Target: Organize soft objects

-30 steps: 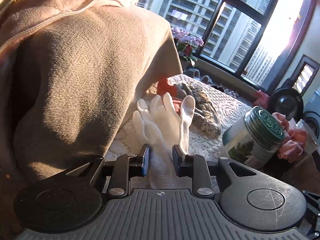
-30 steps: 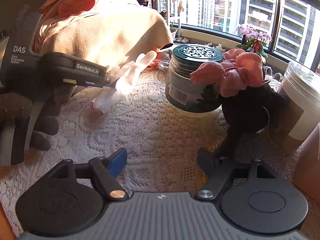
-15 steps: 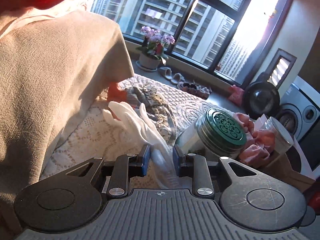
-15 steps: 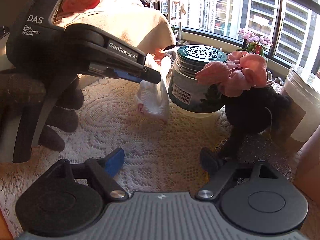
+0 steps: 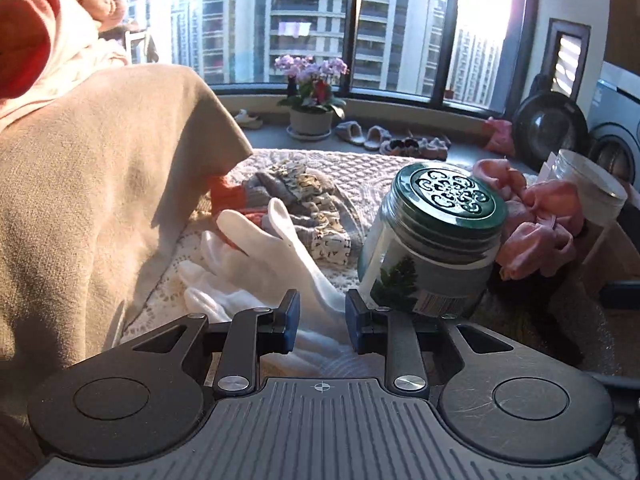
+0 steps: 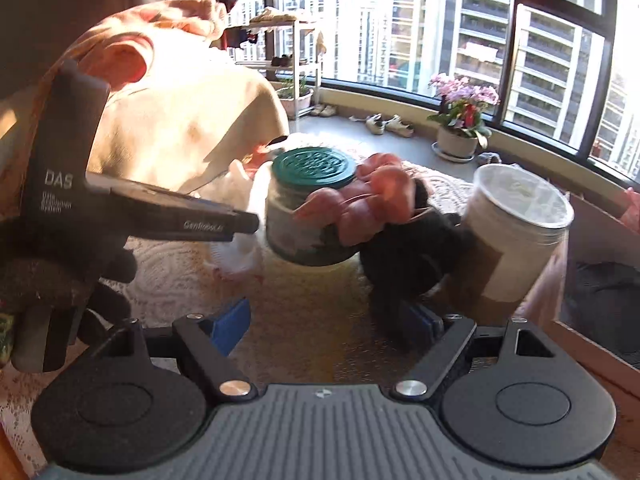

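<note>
Your left tongs (image 5: 319,316) are clamped on the white glove (image 5: 272,256), whose fingers fan out ahead and to their left, over the lace-covered bench (image 5: 172,292). Their housing reads "DAS" and "GenRobot.AI"; your gloved left hand (image 6: 60,280) grips its handle. Just right of them stands the green-lidded jar (image 5: 432,240). Your right tongs (image 6: 328,324) stand wide apart, level, low over the bench.

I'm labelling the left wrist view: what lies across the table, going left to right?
beige cloth → white glove → green-lidded jar → pink fabric flowers → clear-lidded tub
</note>
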### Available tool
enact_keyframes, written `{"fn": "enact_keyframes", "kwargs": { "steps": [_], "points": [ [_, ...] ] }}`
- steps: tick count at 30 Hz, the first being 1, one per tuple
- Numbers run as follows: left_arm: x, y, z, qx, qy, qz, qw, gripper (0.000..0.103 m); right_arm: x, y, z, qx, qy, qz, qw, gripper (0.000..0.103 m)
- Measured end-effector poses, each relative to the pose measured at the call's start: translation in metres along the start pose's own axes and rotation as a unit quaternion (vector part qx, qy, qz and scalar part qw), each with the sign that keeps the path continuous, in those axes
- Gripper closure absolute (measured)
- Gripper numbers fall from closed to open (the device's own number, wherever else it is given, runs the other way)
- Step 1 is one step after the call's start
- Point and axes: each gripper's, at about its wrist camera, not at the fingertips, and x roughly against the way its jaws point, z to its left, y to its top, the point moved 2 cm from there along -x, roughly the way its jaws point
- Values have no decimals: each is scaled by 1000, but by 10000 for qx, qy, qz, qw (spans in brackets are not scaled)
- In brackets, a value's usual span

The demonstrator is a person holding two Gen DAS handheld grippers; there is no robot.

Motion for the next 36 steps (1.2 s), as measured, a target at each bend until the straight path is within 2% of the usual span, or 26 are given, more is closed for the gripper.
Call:
{"fn": "enact_keyframes", "kwargs": {
  "steps": [3,6,10,12,14,16,19,21,23,24,26,28,31,36],
  "points": [
    [-2,-2,2,4,72,74,9999,73,4,-5,-16,-137,-373,-27,9992,21],
    [0,-2,5,4,104,87,9999,71,-3,-15,-30,-328,-670,123,9971,21],
    [5,-5,9,-276,231,147,9992,71,-13,-25,-45,-746,-659,251,9947,18],
    [11,-11,16,-511,434,229,9975,71,-12,-27,-46,-787,-685,196,9943,17],
    [19,-17,31,-480,551,276,9969,68,-13,-29,-44,-754,-704,157,9945,16],
    [31,-20,47,-185,560,247,9980,69,-16,-31,-41,-744,-728,113,9945,14],
    [47,-26,74,787,423,177,9958,71,-19,-32,-38,-741,-738,60,9945,12],
    [54,-32,90,1625,243,128,9863,72,-18,-33,-38,-750,-720,44,9946,12],
    [52,-38,103,2371,-71,122,9714,72,-17,-34,-40,-785,-691,35,9945,12],
    [48,-39,107,2630,-228,150,9644,72,-17,-34,-41,-796,-685,31,9945,12],
    [37,-37,108,2834,-402,236,9579,73,-16,-34,-40,-787,-687,24,9945,12],
    [31,-31,103,2795,-502,163,9587,72,-16,-35,-39,-774,-693,21,9946,12],
    [23,-20,91,2545,-625,95,9650,72,-15,-36,-38,-769,-696,23,9946,11],
    [14,-7,62,1677,-621,150,9838,72,-16,-34,-35,-729,-706,43,9948,11]
  ]
}}
